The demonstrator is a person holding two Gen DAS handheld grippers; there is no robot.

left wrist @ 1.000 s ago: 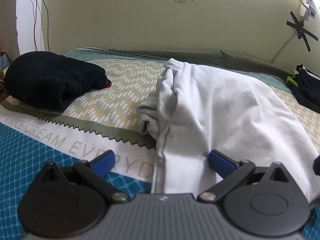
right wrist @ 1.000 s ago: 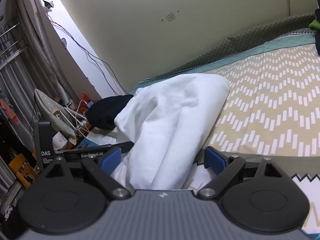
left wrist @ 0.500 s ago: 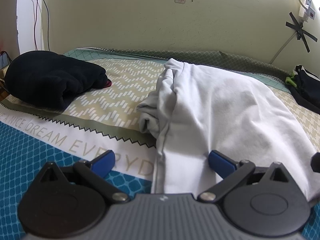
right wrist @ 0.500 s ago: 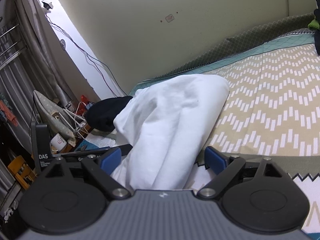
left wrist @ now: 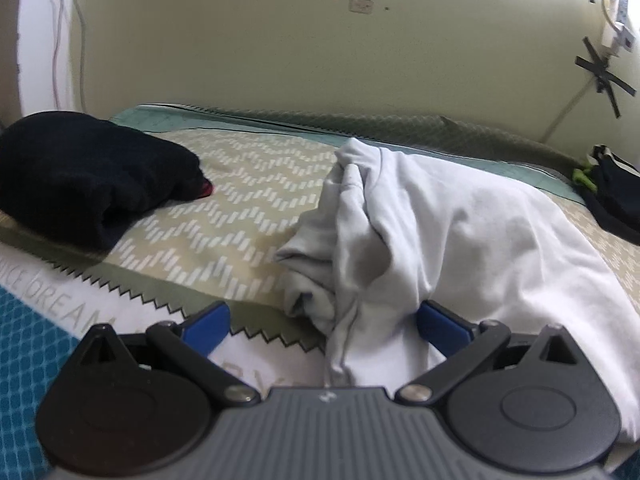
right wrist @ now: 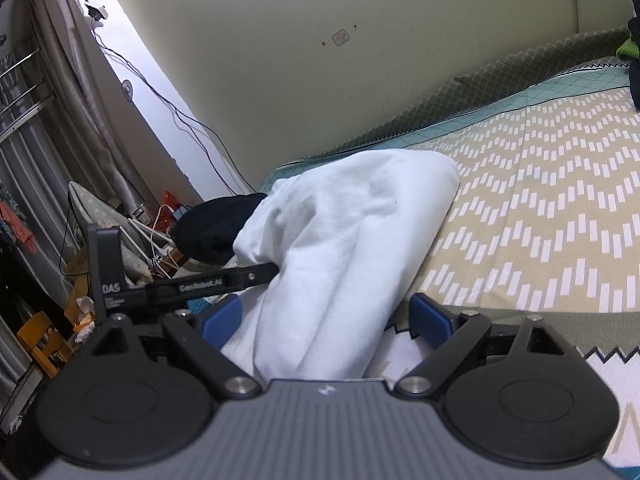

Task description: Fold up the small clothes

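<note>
A white garment lies bunched and partly folded on the patterned bedspread. My left gripper stands open low over the garment's near left edge. The crumpled edge lies between its blue pads, and the right pad rests against the cloth. In the right wrist view the same white garment runs forward between the wide-open jaws of my right gripper. The left tool's black frame reaches into the garment's left side there.
A folded black garment sits on the bed at the far left. Dark clothes with a green patch lie at the far right. The wall runs behind the bed. Off the bed's left side are an ironing board, cables and clutter.
My left gripper has moved forward toward the white garment, whose crumpled edge now sits closer between its pads. The right gripper and the garment's shape are unchanged.
</note>
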